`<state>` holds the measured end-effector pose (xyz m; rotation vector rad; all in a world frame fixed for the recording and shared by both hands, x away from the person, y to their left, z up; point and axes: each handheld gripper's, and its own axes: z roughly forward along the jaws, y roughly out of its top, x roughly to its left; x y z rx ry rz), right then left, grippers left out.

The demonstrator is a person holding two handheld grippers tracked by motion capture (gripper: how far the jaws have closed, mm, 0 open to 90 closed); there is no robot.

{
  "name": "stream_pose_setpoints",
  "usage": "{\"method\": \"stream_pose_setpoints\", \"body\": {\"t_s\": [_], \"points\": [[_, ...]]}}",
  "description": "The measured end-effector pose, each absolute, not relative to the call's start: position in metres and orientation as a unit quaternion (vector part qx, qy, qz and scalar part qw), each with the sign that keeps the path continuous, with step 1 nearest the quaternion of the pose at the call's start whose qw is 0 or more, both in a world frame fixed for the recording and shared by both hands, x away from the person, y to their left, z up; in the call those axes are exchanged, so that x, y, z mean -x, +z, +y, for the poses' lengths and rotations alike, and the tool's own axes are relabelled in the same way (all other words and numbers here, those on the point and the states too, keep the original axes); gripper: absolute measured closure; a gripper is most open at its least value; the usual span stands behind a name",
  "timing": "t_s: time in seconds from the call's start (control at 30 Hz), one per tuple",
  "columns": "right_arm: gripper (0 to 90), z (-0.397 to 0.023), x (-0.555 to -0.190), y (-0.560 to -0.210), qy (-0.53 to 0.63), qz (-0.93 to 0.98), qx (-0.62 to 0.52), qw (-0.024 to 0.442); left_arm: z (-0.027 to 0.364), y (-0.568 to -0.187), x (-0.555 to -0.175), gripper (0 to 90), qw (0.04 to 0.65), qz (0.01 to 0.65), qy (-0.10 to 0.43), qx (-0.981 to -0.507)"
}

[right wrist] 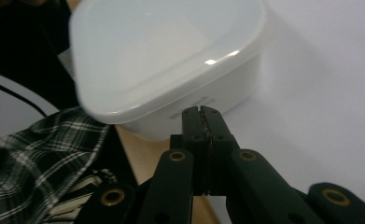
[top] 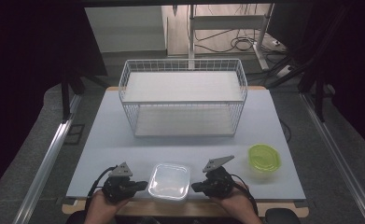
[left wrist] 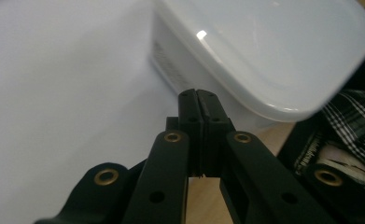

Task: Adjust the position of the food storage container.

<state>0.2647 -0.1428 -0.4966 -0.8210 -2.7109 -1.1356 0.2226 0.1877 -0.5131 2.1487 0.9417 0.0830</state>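
A clear square plastic container (top: 170, 180) sits at the near edge of the pale table, between my two grippers. My left gripper (top: 144, 184) lies to its left, jaws pressed together with nothing in them, tips just short of the container wall (left wrist: 189, 70). In the left gripper view the left gripper (left wrist: 198, 91) is shut and empty. My right gripper (top: 195, 186) lies to the container's right, also shut and empty. In the right gripper view the right gripper (right wrist: 200, 110) nearly touches the container (right wrist: 171, 60) side.
A white wire basket (top: 183, 95) stands at the middle back of the table. A green round lidded bowl (top: 264, 157) sits to the right. Plaid cloth (right wrist: 40, 154) hangs beyond the wooden table edge (top: 138, 209). Metal rails flank the table.
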Motion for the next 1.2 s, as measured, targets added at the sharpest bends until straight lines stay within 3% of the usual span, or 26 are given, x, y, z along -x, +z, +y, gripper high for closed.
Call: {"method": "stream_pose_setpoints", "body": {"t_s": [0.47, 1.2], "points": [[89.5, -0.149, -0.268, -0.495, -0.366, -0.884, 0.289, 0.023, 0.155, -0.508, -0.239, 89.6, 0.352, 0.376, 0.079, -0.853], [89.5, -0.175, -0.304, -0.493, -0.353, -0.872, 0.338, -0.037, 0.127, -0.511, -0.278, 89.6, 0.376, 0.372, 0.073, -0.846]]}}
